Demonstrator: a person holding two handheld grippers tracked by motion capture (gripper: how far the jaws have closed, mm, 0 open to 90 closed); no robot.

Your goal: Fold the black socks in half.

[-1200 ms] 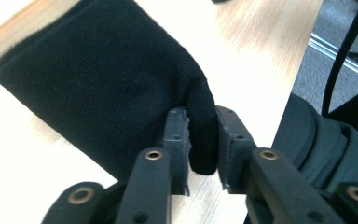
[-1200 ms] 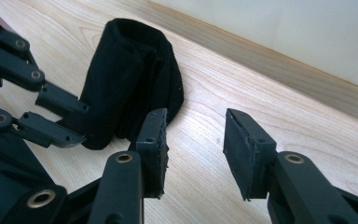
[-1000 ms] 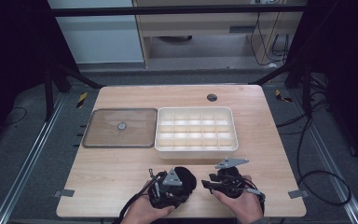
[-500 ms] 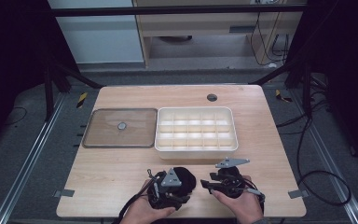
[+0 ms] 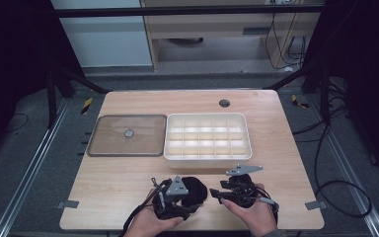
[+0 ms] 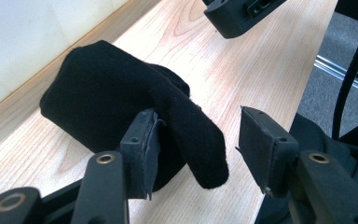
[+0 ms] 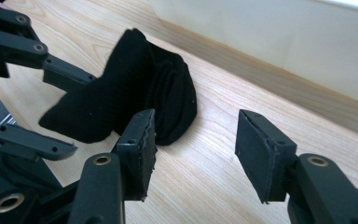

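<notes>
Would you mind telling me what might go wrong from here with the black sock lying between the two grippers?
The left gripper stands open, its jaws having just been opening, with a flap of the black sock between them unpressed; closing might catch only that flap and undo the fold. The right gripper is open beside it, close to the white tray, and may bump it.

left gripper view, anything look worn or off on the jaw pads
Yes. The pad on the left gripper peels from its jaw at the lower edge, frayed. A flap of the black cloth hangs loose between the open jaws.
</notes>
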